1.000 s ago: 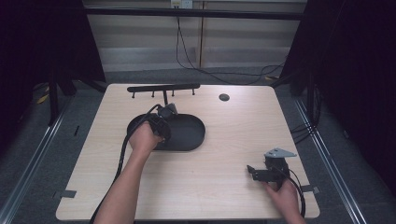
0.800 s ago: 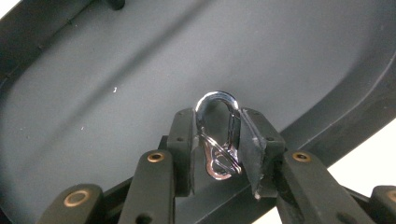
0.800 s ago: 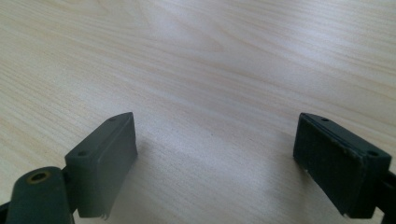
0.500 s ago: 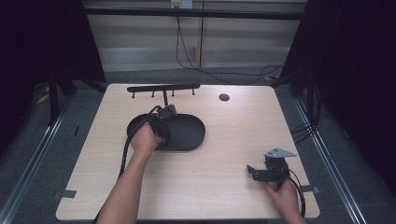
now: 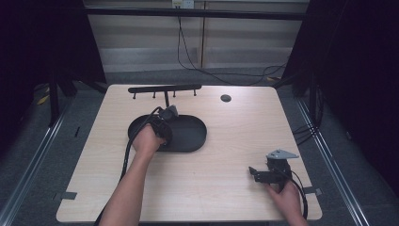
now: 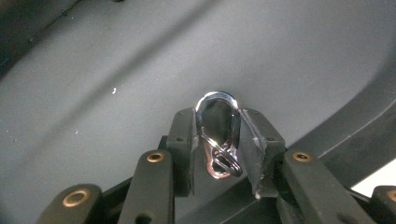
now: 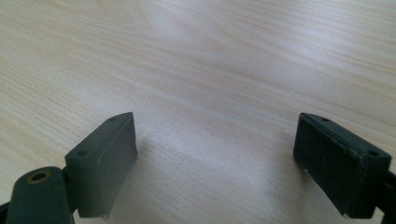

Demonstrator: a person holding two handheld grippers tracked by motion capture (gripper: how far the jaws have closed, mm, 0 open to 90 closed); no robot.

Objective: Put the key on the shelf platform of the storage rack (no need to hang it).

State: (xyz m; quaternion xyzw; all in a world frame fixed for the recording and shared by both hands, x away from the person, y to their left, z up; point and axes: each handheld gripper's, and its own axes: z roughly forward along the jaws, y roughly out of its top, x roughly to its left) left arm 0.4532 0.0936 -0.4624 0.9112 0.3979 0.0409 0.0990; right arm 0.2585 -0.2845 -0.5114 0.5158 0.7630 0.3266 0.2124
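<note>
Left gripper view: the left gripper [image 6: 217,140] has its two black jaws clamped on a small shiny metal clip [image 6: 217,130], a chrome teardrop loop with a little ring hanging at its lower end, held just above the smooth matte floor of a dark oval tray [image 6: 116,70]. The jaw pads are flat, hard-looking rubber blocks, scuffed pale at their edges, and they pinch the clip by its narrow sides; its rounded top pokes out beyond their tips. Polished, curved metal in so slight a grip could well slip or twist out if the hand tilts or jerks, and the dangling ring might catch on the tray's raised rim, which lies just to the right of the jaws. In the high view the right gripper [image 5: 256,173] rests well away from the tray on the pale wood-grain table [image 5: 226,197], and the right gripper view shows its jaws standing wide apart with bare wood between them.
</note>
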